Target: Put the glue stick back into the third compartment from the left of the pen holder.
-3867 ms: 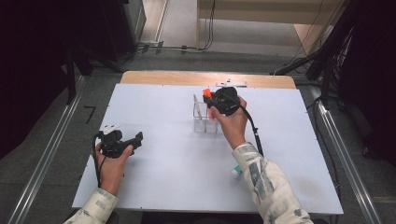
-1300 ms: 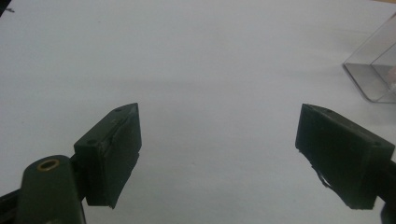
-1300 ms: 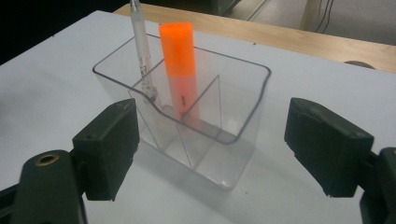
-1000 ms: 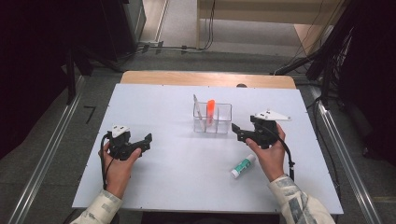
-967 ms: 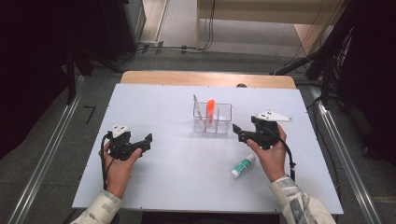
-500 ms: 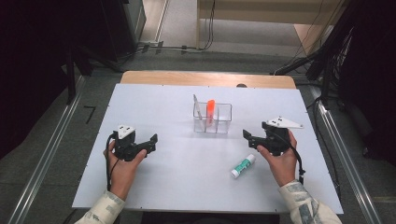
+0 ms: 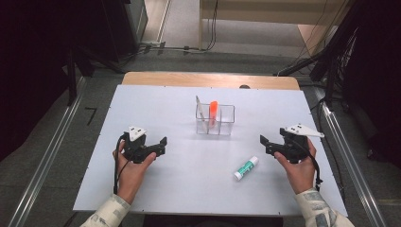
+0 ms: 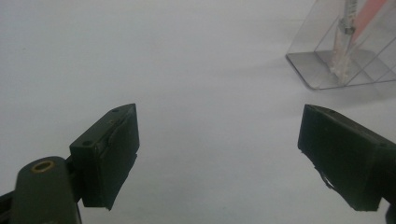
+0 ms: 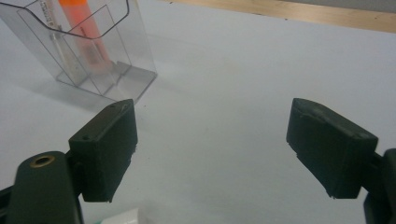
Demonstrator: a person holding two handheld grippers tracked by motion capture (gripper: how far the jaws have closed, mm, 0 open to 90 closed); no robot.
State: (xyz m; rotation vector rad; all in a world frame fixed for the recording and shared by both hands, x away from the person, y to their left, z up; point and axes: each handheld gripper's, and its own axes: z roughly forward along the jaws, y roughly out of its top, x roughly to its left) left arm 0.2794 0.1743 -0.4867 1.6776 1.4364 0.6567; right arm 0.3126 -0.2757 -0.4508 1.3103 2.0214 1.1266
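1. The white tabletop (image 7: 156, 198) carries it all, and both hands have pulled back toward the near side compared with a second ago, when they sat farther up beside the holder.

2. The clear holder (image 7: 215, 119) stands upright at the middle of the far half, well apart from both tools. It shows in the left gripper view (image 8: 341, 51) and the right gripper view (image 9: 88, 46) too.

3. The left tool (image 7: 161, 142) rests low at the left, jaws spread wide with nothing between them; its own view (image 8: 219, 154) shows bare white surface in the gap.

4. The right tool (image 7: 264, 142), which a few seconds ago was up at the holder, now sits out at the right, jaws wide apart and empty (image 9: 212, 154).

5. The orange marker (image 7: 213, 111) stands in the holder's middle compartment, so that drop looks done.

6. A slim pale pen (image 7: 200, 108) leans in the compartment to its left.

7. The glue stick (image 7: 246, 168) lies on its side on the tabletop, near and just inward of the right tool, untouched. With one compartment apparently free, it is likely next, and the right tool is best placed to take it.
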